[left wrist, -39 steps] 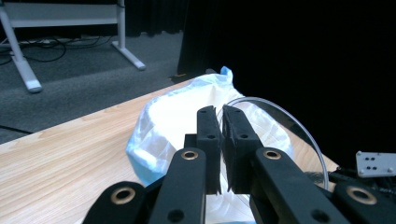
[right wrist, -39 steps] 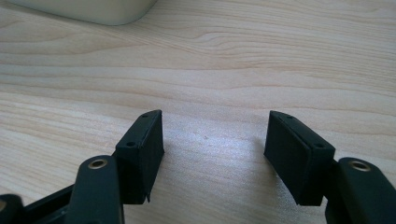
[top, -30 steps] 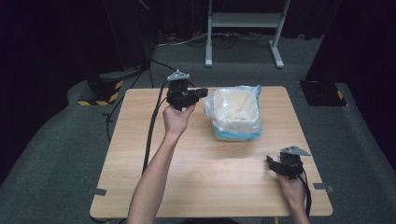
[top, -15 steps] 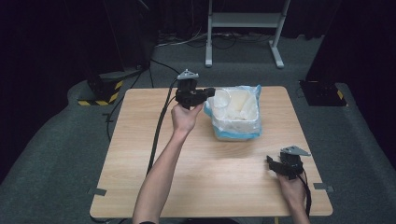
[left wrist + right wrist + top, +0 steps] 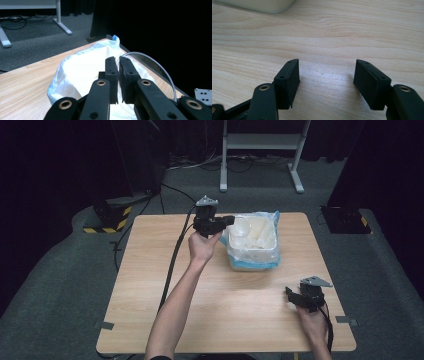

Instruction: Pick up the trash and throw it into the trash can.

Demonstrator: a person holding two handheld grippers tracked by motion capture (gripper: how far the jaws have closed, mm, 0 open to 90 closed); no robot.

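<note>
The left hand-held gripper (image 5: 226,220) is raised on an outstretched forearm, jaws nearly closed on a thin clear rim. The right hand-held gripper (image 5: 295,296) sits low with jaws spread wide.

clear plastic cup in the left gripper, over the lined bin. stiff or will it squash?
Probably squashes: the clear cup looks thin-walled, and the left gripper is pinched nearly shut on its rim. Likely very light, held by the rim alone. Smooth plastic may slip. The bin liner looks floppy.
</note>
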